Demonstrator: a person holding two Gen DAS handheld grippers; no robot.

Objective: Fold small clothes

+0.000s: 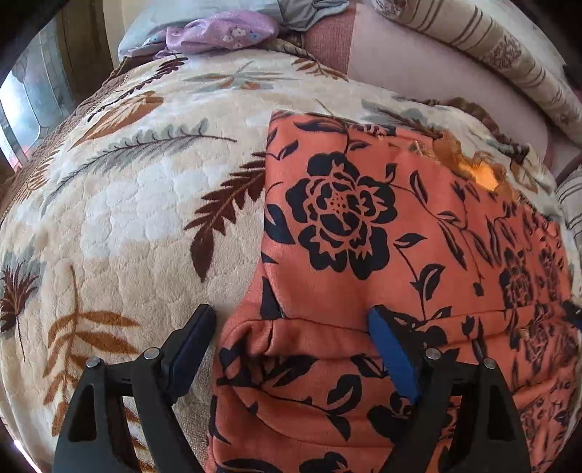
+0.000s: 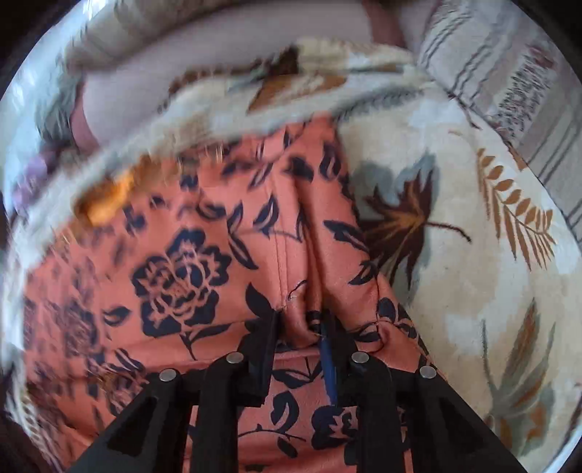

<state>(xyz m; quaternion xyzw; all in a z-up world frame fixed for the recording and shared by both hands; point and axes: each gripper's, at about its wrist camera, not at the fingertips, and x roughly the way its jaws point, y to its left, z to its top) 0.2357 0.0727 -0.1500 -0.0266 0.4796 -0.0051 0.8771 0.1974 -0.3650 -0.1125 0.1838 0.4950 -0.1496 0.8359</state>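
Observation:
An orange garment with a black flower print [image 1: 363,225] lies on a cream leaf-patterned blanket [image 1: 127,218]. My left gripper [image 1: 291,324] is open, its fingers astride the garment's near left folded edge, with cloth between them. In the right wrist view the same garment [image 2: 182,273] fills the centre. My right gripper [image 2: 300,327] is shut on a bunched fold of the garment near its right edge. That view is blurred by motion.
The blanket [image 2: 454,291] covers a bed or sofa. A purple flowered cloth [image 1: 222,32] and grey cloths lie at the far end. A striped cushion [image 1: 509,62] runs along the far right, also in the right wrist view [image 2: 527,91].

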